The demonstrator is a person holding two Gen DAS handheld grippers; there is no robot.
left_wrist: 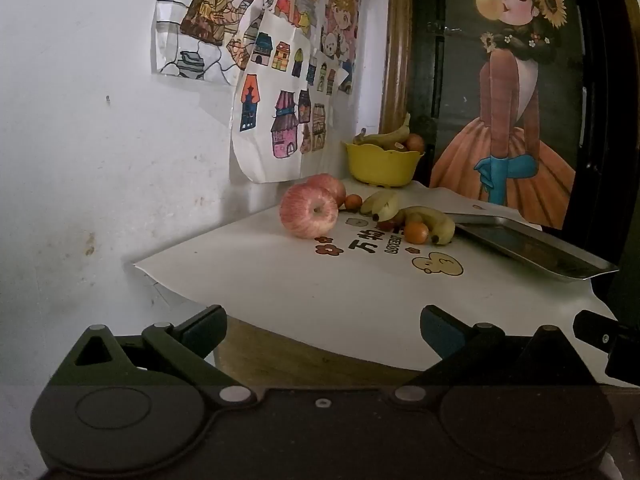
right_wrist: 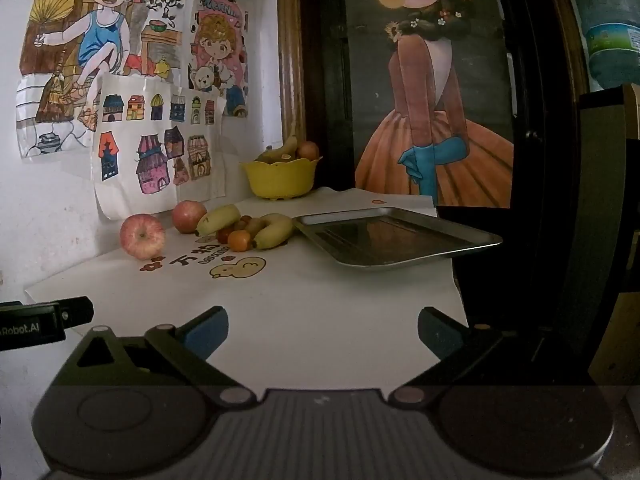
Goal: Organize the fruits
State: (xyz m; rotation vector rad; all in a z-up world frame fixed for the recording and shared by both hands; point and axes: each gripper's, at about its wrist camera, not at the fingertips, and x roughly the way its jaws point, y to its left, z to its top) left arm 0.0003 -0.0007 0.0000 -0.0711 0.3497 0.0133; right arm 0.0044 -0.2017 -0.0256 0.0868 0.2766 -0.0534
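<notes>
Though a few fruits already sit in the yellow bowl [right_wrist: 280,178] at the back of the counter [right_wrist: 320,304], you have most of the sorting ahead of you. The tray [right_wrist: 400,240] on the right lies bare, and nothing rests between either set of fingers.

Your left gripper [left_wrist: 322,328] hangs over the near edge of the counter with its fingers spread wide and empty; your right gripper [right_wrist: 322,330] does the same, well short of the fruit.

The loose pile lies between the wall and the tray. Nearest the wall stands one apple [right_wrist: 142,236], with a second apple [right_wrist: 188,216] just behind it. Beside them lie two bananas [right_wrist: 276,230], a small orange fruit [right_wrist: 239,240] touching the nearer banana, and some darker small fruits tucked in the middle that are too small to name.

Whether the fruit belongs on the tray or in the bowl cannot be told. Judging by the empty tray, you are at the very start: every loose piece awaits pickup.
</notes>
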